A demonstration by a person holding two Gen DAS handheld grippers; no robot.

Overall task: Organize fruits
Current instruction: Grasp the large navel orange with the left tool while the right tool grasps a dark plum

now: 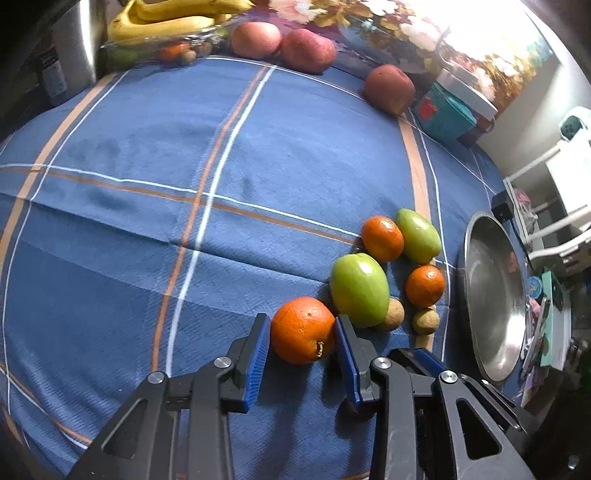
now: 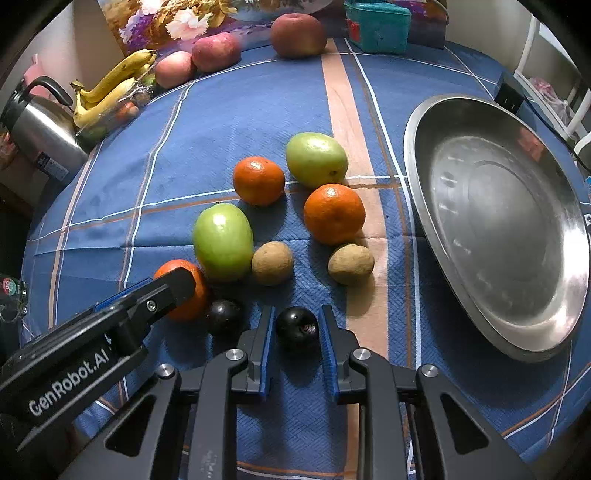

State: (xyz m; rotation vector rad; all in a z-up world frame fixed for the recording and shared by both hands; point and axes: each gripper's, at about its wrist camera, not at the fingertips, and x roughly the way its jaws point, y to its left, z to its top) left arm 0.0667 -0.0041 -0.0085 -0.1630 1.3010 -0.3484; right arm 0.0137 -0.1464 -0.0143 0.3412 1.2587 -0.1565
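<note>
The left gripper is down on the tablecloth with its blue pads on either side of a big orange. The pads sit right at the fruit's sides, but I honestly can't tell if they're actually pressing it or just bracketing it. The right gripper is doing the same thing with a small dark plum: jaws fairly narrow, plum sitting between them on the cloth, with a sliver of gap on each side as far as I can see.

There's a second dark plum just left of that one, tucked near the big orange. Behind them is the rest of the pile: two green mangoes, two smaller oranges and a couple of brownish round fruits, all bunched close together.

A steel bowl sits off to the right, near the cluster. Along the far edge of the table are some red apples, a bunch of bananas, a teal box and a metal kettle.
</note>
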